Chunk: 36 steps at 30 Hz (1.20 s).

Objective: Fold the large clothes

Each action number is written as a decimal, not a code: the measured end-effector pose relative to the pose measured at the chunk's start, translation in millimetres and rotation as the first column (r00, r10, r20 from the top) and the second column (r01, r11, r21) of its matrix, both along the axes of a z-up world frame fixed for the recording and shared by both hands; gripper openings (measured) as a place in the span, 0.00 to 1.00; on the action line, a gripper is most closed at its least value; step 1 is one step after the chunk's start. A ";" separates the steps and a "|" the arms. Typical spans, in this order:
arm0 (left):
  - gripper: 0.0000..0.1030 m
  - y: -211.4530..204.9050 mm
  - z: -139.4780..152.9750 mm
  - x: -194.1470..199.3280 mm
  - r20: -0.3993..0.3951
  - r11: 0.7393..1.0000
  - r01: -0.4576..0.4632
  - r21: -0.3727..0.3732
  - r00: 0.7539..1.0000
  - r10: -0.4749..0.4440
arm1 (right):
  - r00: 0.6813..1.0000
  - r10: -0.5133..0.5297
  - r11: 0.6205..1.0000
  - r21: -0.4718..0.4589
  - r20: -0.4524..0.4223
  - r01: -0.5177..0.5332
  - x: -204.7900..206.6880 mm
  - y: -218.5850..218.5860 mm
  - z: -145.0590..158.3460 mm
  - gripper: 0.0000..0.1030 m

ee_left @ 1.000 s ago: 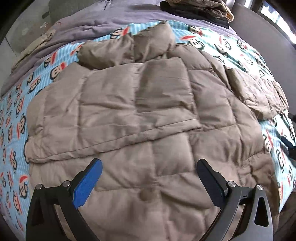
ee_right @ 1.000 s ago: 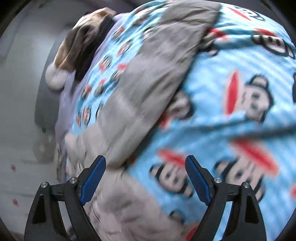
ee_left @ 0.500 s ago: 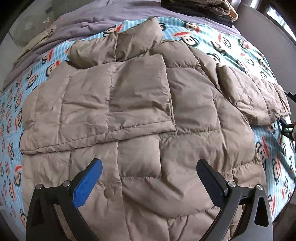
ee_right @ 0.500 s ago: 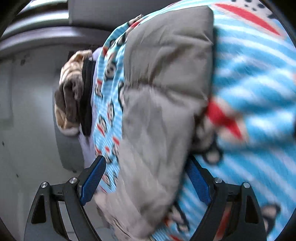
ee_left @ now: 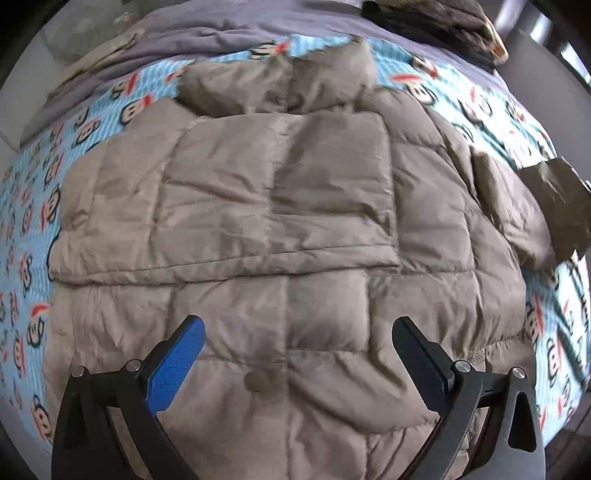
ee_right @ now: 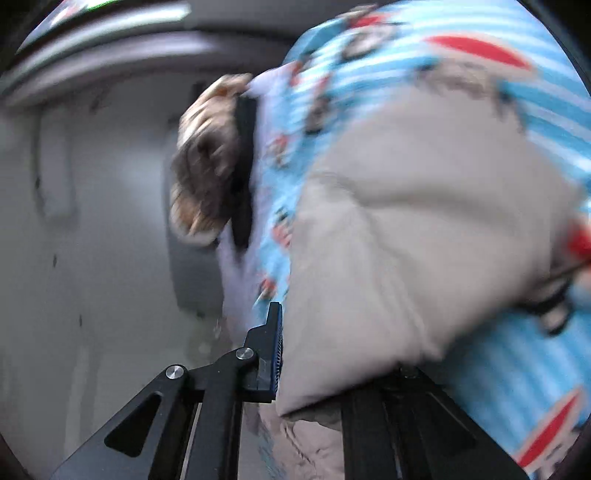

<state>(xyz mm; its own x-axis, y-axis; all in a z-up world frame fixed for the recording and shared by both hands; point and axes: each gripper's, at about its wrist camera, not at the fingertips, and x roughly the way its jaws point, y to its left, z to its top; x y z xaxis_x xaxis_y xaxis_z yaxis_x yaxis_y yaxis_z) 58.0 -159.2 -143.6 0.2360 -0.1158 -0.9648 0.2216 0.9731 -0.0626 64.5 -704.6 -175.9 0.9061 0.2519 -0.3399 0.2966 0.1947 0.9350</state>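
Note:
A large beige quilted puffer jacket [ee_left: 295,229] lies spread on a bed with a blue monkey-print cover [ee_left: 33,206]. Its left sleeve is folded across the chest. My left gripper [ee_left: 295,354] hovers open and empty above the jacket's lower part. In the left wrist view the right sleeve's end [ee_left: 557,199] is lifted at the bed's right side. My right gripper [ee_right: 332,354] is shut on that beige sleeve [ee_right: 406,240]; its right finger is hidden under the fabric.
A pile of brown and black clothes [ee_left: 443,18] lies at the bed's far end, also in the right wrist view [ee_right: 210,166]. A purple sheet [ee_left: 221,26] covers the far part of the bed. Grey walls surround the bed.
My right gripper has closed on the right sleeve's end and lifted it off the bed. My left gripper has stayed open above the jacket, shifting slightly.

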 end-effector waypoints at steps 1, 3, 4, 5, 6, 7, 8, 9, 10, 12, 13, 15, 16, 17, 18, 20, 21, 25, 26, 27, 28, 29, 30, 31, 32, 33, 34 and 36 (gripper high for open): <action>0.99 6.3 1.7 0.7 0.008 1.000 -0.017 0.000 1.000 0.017 | 0.999 0.030 0.999 -0.028 0.012 -0.030 5.4 8.8 9.3 0.11; 0.99 21.7 6.0 2.3 0.031 0.999 -0.054 0.006 0.998 0.054 | 0.992 0.124 0.986 -0.115 0.037 -0.119 23.9 40.4 37.0 0.11; 0.99 30.1 8.6 3.3 0.043 0.998 -0.070 0.010 0.997 0.069 | 0.987 0.153 0.979 -0.145 0.039 -0.146 30.1 52.2 46.1 0.11; 0.99 35.8 10.3 3.9 0.053 0.997 -0.079 0.013 0.995 0.078 | 0.979 0.198 0.963 -0.195 0.038 -0.187 40.0 71.0 58.7 0.11; 0.99 45.0 13.4 4.7 0.071 0.996 -0.092 0.018 0.993 0.091 | 0.971 0.236 0.944 -0.243 0.033 -0.221 48.3 87.7 69.1 0.11; 0.99 51.6 15.7 5.3 0.085 0.995 -0.099 0.022 0.992 0.097 | 0.958 0.286 0.909 -0.321 0.017 -0.266 59.7 113.6 83.2 0.11; 0.99 58.9 18.1 6.0 0.100 0.994 -0.104 0.026 0.990 0.100 | 0.947 0.321 0.876 -0.380 0.001 -0.297 67.6 134.7 93.1 0.11; 0.99 64.4 19.4 6.4 0.113 0.994 -0.106 0.029 0.988 0.102 | 0.936 0.350 0.843 -0.430 -0.015 -0.323 73.7 154.9 100.6 0.11; 0.99 71.9 21.5 7.4 0.132 0.994 -0.107 0.035 0.986 0.102 | 0.922 0.385 0.800 -0.486 -0.033 -0.351 80.1 180.8 107.4 0.11; 0.99 84.8 23.9 10.9 0.162 0.993 -0.106 0.045 0.982 0.097 | 0.889 0.452 0.707 -0.576 -0.079 -0.411 90.2 235.5 112.6 0.12; 0.99 92.2 24.7 14.0 0.178 0.993 -0.105 0.050 0.979 0.094 | 0.865 0.489 0.644 -0.620 -0.115 -0.447 95.5 269.7 109.9 0.12; 0.99 104.6 24.3 20.8 0.192 0.993 -0.107 0.049 0.977 0.096 | 0.828 0.527 0.550 -0.665 -0.193 -0.506 97.4 322.1 95.8 0.11; 0.99 111.6 23.7 24.5 0.193 0.993 -0.113 0.046 0.976 0.102 | 0.803 0.540 0.501 -0.670 -0.253 -0.548 102.4 354.6 80.0 0.11; 0.99 118.3 23.5 28.4 0.193 0.992 -0.122 0.039 0.975 0.112 | 0.788 0.544 0.481 -0.662 -0.290 -0.576 106.3 373.3 66.7 0.11; 0.99 125.4 22.8 33.1 0.190 0.991 -0.130 0.023 0.974 0.123 | 0.768 0.543 0.461 -0.643 -0.340 -0.611 112.1 396.1 44.9 0.11; 0.99 136.7 21.1 41.1 0.185 0.991 -0.136 -0.005 0.973 0.135 | 0.741 0.526 0.441 -0.611 -0.417 -0.658 120.7 419.2 10.4 0.12; 0.99 140.0 19.2 43.2 0.181 0.991 -0.135 -0.009 0.974 0.134 | 0.733 0.512 0.438 -0.598 -0.449 -0.671 124.4 424.7 -4.2 0.13; 0.99 147.0 12.0 46.8 0.159 0.993 -0.120 -0.009 0.980 0.120 | 0.719 0.461 0.521 -0.497 -0.520 -0.694 132.6 423.9 -47.0 0.34; 0.99 149.5 11.1 47.0 0.157 0.993 -0.118 -0.015 0.980 0.119 | 0.728 0.468 0.555 -0.474 -0.501 -0.683 130.7 417.5 -47.1 0.52; 0.99 152.3 10.4 48.3 0.153 0.993 -0.116 -0.023 0.981 0.118 | 0.738 0.473 0.581 -0.459 -0.481 -0.672 125.6 412.1 -41.8 0.68; 0.99 153.1 10.5 47.9 0.152 0.993 -0.116 -0.030 0.981 0.119 | 0.748 0.468 0.591 -0.462 -0.472 -0.661 120.9 411.1 -33.3 0.72; 0.99 155.6 9.9 48.6 0.149 0.992 -0.117 -0.039 0.981 0.121 | 0.761 0.454 0.600 -0.472 -0.463 -0.646 115.5 409.4 -24.9 0.72; 0.99 158.3 9.0 49.9 0.145 0.992 -0.119 -0.049 0.982 0.125 | 0.776 0.438 0.612 -0.482 -0.454 -0.627 109.1 405.5 -17.4 0.72; 0.99 160.9 7.9 51.3 0.138 0.991 -0.121 -0.059 0.982 0.128 | 0.800 0.406 0.641 -0.486 -0.441 -0.594 100.3 396.4 -10.4 0.72; 0.99 162.0 7.7 51.6 0.136 0.990 -0.123 -0.067 0.982 0.131 | 0.820 0.379 0.675 -0.478 -0.429 -0.562 93.9 385.9 -7.6 0.72; 0.99 164.2 7.7 52.4 0.135 0.989 -0.122 -0.080 0.982 0.132 | 0.838 0.352 0.710 -0.465 -0.417 -0.530 92.0 375.9 -3.5 0.72; 0.96 165.6 8.1 52.6 0.136 0.989 -0.122 -0.088 0.982 0.133 | 0.851 0.328 0.734 -0.456 -0.411 -0.503 91.2 369.2 -1.3 0.72; 0.90 169.0 8.8 53.8 0.135 0.988 -0.120 -0.099 0.982 0.132 | 0.874 0.263 0.778 -0.446 -0.408 -0.442 90.8 352.5 0.9 0.43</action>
